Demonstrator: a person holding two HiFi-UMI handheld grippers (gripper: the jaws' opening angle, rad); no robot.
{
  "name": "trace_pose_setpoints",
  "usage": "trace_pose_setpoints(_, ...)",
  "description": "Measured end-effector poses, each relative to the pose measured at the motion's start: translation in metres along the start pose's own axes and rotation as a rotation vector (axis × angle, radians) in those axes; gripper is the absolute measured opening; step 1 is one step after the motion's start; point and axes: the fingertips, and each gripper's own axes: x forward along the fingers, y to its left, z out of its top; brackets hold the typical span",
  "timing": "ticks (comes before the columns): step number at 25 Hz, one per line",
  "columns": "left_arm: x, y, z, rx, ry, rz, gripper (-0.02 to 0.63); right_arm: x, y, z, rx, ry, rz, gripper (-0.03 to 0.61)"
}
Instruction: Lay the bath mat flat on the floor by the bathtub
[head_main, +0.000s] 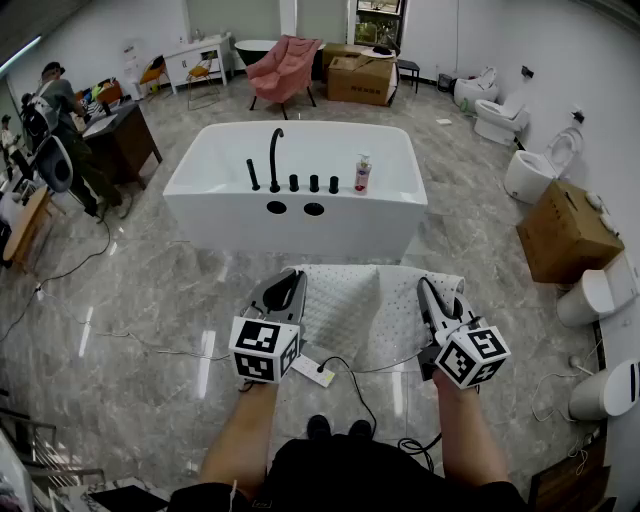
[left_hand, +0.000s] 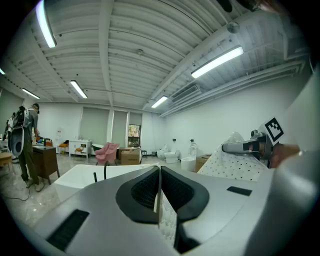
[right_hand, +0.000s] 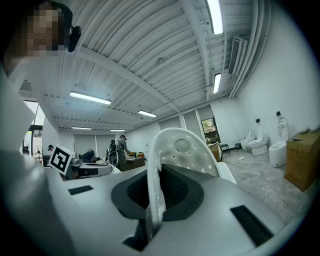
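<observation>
The white bath mat (head_main: 360, 312), dotted with small holes, hangs stretched between my two grippers above the floor, just in front of the white bathtub (head_main: 220, 195). My left gripper (head_main: 285, 291) is shut on the mat's left edge; in the left gripper view (left_hand: 160, 192) a thin strip of mat (left_hand: 167, 220) is pinched between the pads. My right gripper (head_main: 432, 297) is shut on the right edge. In the right gripper view (right_hand: 154, 200) the mat (right_hand: 182, 147) arches up out of the jaws. The mat's underside and the floor beneath it are hidden.
A black faucet (head_main: 273, 158) and a soap bottle (head_main: 362, 174) stand on the tub's rim. A black cable (head_main: 350, 378) and a tag lie on the marble floor near my feet. A cardboard box (head_main: 562, 232) and toilets (head_main: 530, 172) line the right wall. People (head_main: 62, 118) stand at desks far left.
</observation>
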Motion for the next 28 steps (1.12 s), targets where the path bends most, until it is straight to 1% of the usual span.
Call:
trace_pose_setpoints(4,-0.017,0.005,0.005,-0.005,-0.020,-0.002,0.017,-0.005,0.019,0.005,-0.029,-0.015,0.005,0.020)
trace_pose_setpoints(7,-0.027,0.009,0.003,-0.006,-0.031,0.002,0.017,-0.012,0.027,-0.002,-0.033,-0.013,0.004,0.020)
trace_pose_setpoints(14,-0.036,0.015,-0.012,-0.031,-0.005,-0.017,0.017,-0.024,0.036,-0.014,0.035,0.010,0.004,0.020)
trace_pose_setpoints(16,-0.031,0.013,-0.013,-0.024,0.004,-0.022,0.017,-0.024,0.030,-0.013,0.058,0.006,0.007,0.023)
trace_pose_setpoints(20,-0.014,0.001,-0.019,-0.001,0.032,-0.034,0.017,-0.020,0.007,-0.014,0.116,-0.007,0.004,0.052)
trace_pose_setpoints(23,0.000,-0.005,-0.022,0.006,0.056,-0.044,0.017,-0.011,-0.008,-0.019,0.155,0.002,0.008,0.054)
trace_pose_setpoints(28,0.040,-0.023,-0.016,0.012,0.066,-0.046,0.017,0.000,-0.044,-0.026,0.195,0.032,0.031,0.054)
